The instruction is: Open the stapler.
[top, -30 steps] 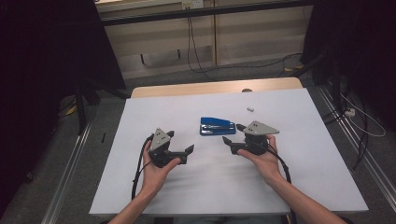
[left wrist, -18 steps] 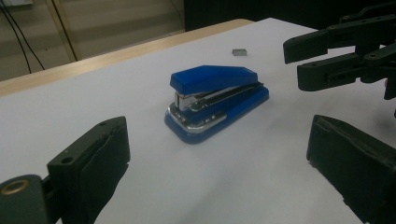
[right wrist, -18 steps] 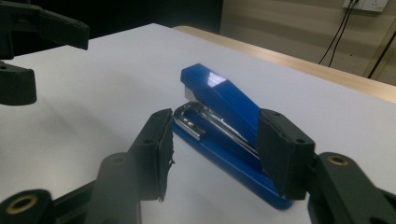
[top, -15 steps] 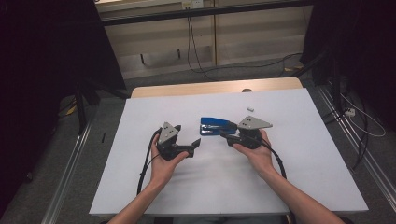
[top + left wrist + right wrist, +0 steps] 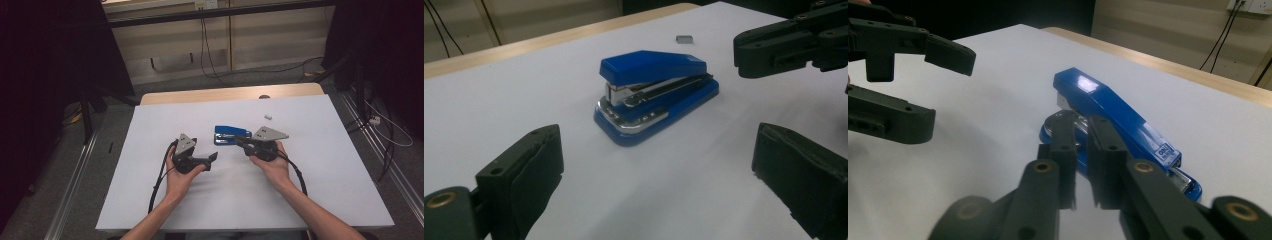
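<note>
My right gripper (image 5: 1083, 165) has just clenched empty beside the blue stapler (image 5: 654, 92); left gripper (image 5: 654, 175), jaws spread, has edged closer to it, likely lining up a grasp.

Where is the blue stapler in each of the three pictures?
High view: the blue stapler lies mid-table, at the right gripper's tips.
Left gripper view: centre, on the white table.
Right gripper view: centre-right, behind the near-shut jaws.
Shared landmark: the small grey piece beyond the stapler, seen in the high view and the left gripper view.
</note>
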{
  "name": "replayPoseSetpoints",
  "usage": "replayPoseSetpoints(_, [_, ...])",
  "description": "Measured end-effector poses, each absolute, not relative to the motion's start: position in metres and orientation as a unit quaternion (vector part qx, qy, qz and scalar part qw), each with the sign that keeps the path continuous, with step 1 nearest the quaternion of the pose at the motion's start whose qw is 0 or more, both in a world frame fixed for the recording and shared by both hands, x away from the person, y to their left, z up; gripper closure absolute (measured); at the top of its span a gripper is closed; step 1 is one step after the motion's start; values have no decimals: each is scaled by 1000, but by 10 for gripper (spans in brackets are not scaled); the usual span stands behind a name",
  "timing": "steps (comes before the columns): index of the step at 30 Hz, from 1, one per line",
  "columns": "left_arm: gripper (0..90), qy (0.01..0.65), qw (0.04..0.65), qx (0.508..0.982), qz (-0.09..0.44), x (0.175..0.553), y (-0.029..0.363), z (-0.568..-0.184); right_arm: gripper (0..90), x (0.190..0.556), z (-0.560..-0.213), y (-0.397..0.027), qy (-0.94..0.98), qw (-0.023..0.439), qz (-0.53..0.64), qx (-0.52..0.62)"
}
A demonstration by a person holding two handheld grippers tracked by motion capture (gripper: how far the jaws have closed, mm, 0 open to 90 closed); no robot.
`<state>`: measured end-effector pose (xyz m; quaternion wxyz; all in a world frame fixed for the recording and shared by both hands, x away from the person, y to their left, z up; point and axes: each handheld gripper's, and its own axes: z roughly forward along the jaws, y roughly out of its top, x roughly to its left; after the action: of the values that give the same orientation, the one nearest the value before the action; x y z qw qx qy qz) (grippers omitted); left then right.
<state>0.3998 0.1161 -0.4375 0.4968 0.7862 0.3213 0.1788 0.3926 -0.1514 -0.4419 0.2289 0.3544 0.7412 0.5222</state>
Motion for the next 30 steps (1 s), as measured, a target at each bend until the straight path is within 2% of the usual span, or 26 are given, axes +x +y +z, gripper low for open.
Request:
replayPoseSetpoints(2, [121,322,499,785,174,400,115,-437,891,393,-442,-151,742,224,526,351])
replayPoseSetpoints(6, [191,335,493,786,163,403,116,-437,900,394,-443,-150,738,217,534,351])
replayPoseSetpoints(26, [861,331,479,804,121,433,118,-434,900,398,-448,-146,752,197,517,359])
replayPoseSetpoints(30, [900,330,479,806,110,438,112,-434,900,402,-447,-145,755,196,512,361])
